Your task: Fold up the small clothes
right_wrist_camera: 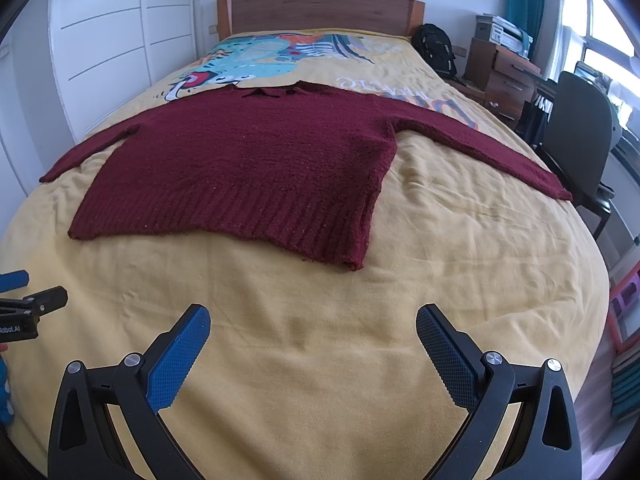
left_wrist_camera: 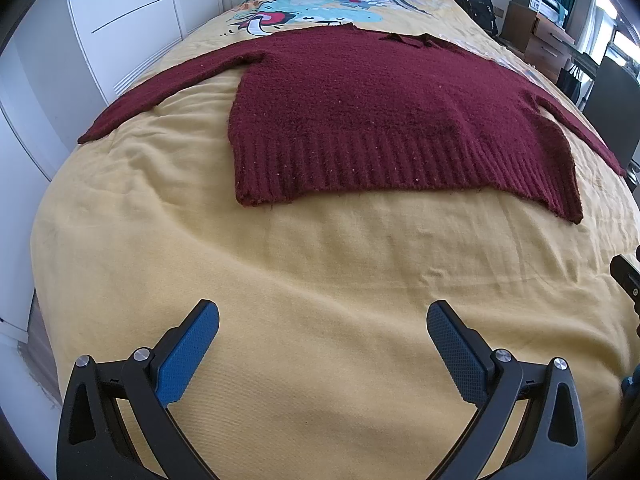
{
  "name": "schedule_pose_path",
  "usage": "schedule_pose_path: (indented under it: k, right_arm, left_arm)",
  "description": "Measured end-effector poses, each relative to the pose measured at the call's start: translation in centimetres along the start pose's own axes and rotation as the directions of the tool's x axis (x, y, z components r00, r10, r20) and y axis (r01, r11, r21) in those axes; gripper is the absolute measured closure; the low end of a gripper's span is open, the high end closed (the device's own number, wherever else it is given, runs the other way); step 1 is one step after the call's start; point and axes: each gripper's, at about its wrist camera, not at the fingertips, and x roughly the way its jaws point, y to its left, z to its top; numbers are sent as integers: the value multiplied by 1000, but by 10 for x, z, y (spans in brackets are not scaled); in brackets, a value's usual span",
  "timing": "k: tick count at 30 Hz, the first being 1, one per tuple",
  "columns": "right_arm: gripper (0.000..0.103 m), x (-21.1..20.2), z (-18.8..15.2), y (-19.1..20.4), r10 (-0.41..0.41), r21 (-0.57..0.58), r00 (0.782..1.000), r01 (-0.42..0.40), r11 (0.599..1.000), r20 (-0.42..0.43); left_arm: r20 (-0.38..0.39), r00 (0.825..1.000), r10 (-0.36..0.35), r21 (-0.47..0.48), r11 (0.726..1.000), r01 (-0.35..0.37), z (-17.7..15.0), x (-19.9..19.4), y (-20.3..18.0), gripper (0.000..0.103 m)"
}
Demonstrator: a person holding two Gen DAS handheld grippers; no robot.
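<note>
- A dark red knitted sweater (left_wrist_camera: 352,112) lay flat across the middle of the yellow bedspread (left_wrist_camera: 300,280), both sleeves spread out sideways and its ribbed hem toward the foot of the bed.
- The left gripper (left_wrist_camera: 322,320) hovered over bare bedspread short of the hem, fingers spread wide and empty.
- The right gripper (right_wrist_camera: 313,322) hovered likewise, wide apart and holding nothing.
- Only the right wrist view took in the whole wooden headboard (right_wrist_camera: 320,10); it also showed an office chair (right_wrist_camera: 576,136) by the window side.
- White wardrobe doors (left_wrist_camera: 132,12) stood along the bed's left side, and a black backpack (right_wrist_camera: 434,50) sat beside the headboard.
</note>
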Motion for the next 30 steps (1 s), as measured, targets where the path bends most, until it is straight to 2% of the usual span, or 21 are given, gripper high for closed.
schedule_pose_path:
  k: [15, 30]
  right_arm:
    - [0, 2, 1, 1, 0, -4, 1000, 0, 1000, -17]
    - [0, 3, 2, 0, -1, 0, 1000, 1, 1000, -22]
  left_arm:
    - [8, 999, 49, 23, 999, -49, 1, 0, -5, 1]
    - [17, 998, 58, 31, 998, -59, 1, 1, -6, 1]
